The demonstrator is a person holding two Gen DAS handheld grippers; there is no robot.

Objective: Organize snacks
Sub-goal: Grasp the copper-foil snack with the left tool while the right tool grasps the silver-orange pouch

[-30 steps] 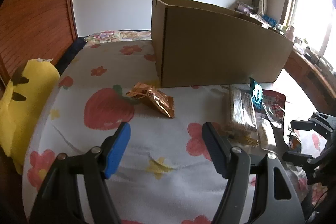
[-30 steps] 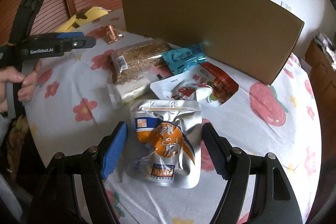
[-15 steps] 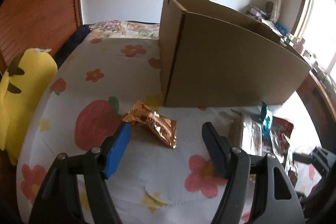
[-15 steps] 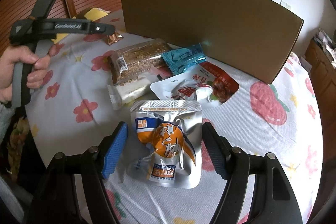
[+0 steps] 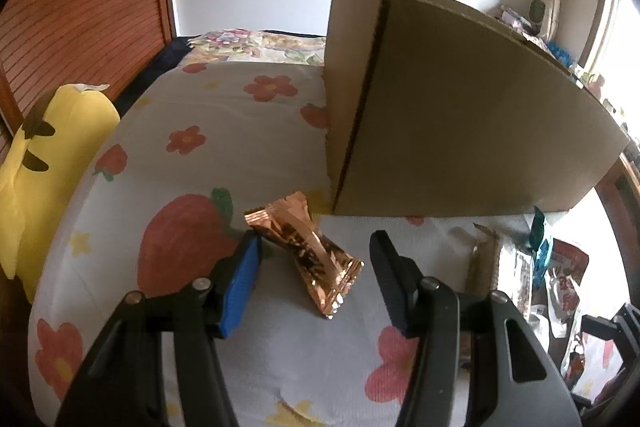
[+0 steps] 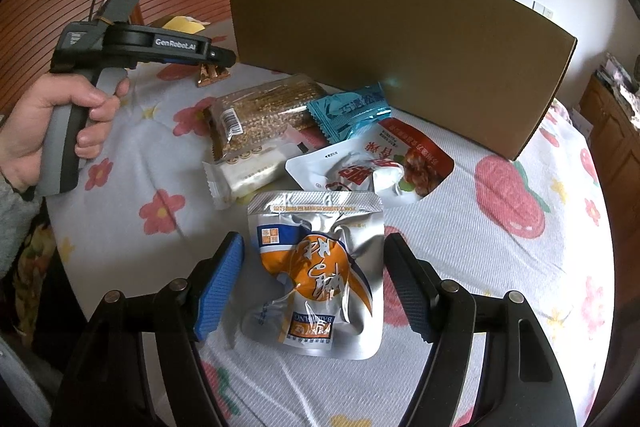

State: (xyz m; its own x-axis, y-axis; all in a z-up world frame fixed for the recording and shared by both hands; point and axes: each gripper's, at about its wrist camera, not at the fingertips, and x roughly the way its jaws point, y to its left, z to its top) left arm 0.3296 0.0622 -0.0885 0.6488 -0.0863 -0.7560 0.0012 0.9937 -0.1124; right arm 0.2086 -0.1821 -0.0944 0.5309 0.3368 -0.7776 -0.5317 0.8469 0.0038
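A copper foil snack packet (image 5: 304, 251) lies on the flowered cloth just left of the cardboard box (image 5: 460, 131). My left gripper (image 5: 316, 241) straddles it, jaws closing, with gaps still showing between the pads and the packet. The right wrist view shows that gripper (image 6: 216, 57) held by a hand (image 6: 60, 123), over the same packet (image 6: 212, 77). My right gripper (image 6: 314, 241) is open over a silver pouch with orange print (image 6: 316, 275), which lies flat between its fingers, untouched.
Beyond the silver pouch lie a sesame bar pack (image 6: 264, 111), a teal packet (image 6: 348, 111), a white and red pouch (image 6: 380, 167) and a white bar (image 6: 244, 175). The tall box (image 6: 392, 47) stands behind them. A yellow plush (image 5: 44, 163) sits at the cloth's left edge.
My left gripper has moved forward until the copper packet lies between its fingers, and its jaws have narrowed. The right gripper and the silver pouch have stayed still.
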